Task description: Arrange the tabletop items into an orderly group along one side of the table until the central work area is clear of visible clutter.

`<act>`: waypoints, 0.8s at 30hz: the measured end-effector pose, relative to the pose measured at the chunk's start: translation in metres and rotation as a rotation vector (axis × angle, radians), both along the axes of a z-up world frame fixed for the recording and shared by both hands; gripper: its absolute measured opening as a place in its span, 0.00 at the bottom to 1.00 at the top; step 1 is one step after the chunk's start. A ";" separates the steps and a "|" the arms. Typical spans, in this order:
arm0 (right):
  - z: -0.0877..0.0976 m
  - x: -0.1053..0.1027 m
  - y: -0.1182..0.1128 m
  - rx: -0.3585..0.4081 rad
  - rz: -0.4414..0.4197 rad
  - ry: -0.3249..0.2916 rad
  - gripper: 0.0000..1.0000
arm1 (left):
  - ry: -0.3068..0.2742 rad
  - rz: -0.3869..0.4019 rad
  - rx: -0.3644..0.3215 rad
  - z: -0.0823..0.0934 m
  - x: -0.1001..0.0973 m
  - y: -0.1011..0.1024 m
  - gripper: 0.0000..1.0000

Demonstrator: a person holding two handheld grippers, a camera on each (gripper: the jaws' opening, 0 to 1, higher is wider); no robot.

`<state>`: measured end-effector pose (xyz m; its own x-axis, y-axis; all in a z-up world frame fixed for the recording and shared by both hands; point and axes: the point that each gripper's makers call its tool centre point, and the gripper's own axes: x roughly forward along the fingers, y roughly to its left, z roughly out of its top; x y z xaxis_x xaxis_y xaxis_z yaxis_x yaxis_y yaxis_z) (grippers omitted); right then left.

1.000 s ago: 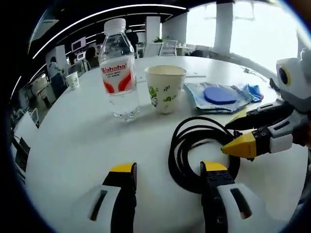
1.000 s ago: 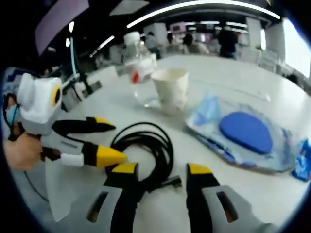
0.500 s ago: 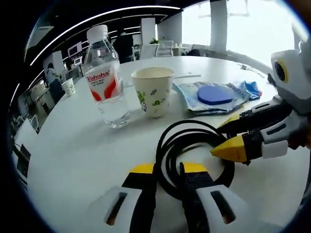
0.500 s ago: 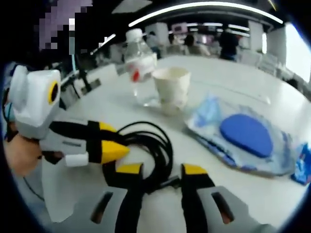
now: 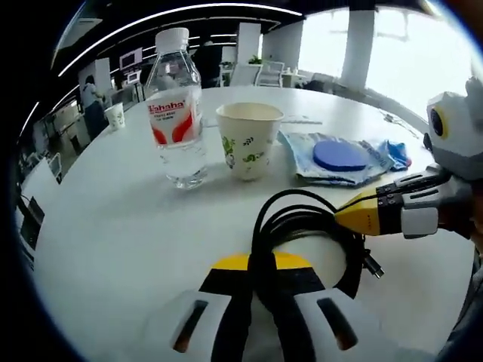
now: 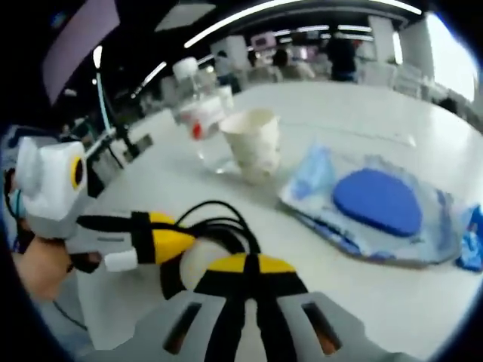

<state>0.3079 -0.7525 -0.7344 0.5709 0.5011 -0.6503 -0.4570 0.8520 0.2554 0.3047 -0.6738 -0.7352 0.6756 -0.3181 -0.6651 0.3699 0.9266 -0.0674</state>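
I see the round white table (image 5: 113, 234) spreading ahead of both tools. Next in size, a clear plastic pouch holding a blue oval pad (image 6: 375, 202) lies ahead and to the right of my right gripper (image 6: 249, 264), flat on the tabletop; from the left gripper view the same pouch (image 5: 341, 157) sits far ahead and right. The coiled black cable (image 5: 302, 234) lies directly in front of my left gripper (image 5: 260, 262), whose yellow-tipped jaws are pressed together on a strand at the near edge of the coil. In the right gripper view the cable (image 6: 215, 226) loops just ahead and left of my right gripper, whose jaws stand drawn together; whether they pinch a strand I cannot tell. The clear water bottle with a red and white label and white cap (image 5: 177, 113) stands upright ahead and left of the left gripper, and just to its right stands the cream paper cup with green leaf print (image 5: 248, 139), close to the bottle but apart. Both appear beyond the cable from the right gripper's side too.
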 end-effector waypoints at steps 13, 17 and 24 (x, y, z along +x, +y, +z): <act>0.018 -0.001 -0.006 -0.001 0.004 -0.047 0.00 | 0.008 0.024 -0.044 0.011 -0.008 -0.003 0.04; 0.033 0.003 -0.011 0.018 -0.009 -0.080 0.00 | -0.017 0.013 -0.056 0.026 -0.007 -0.008 0.04; 0.058 -0.006 -0.035 0.027 -0.057 -0.133 0.00 | -0.055 -0.025 -0.060 0.048 -0.007 -0.031 0.04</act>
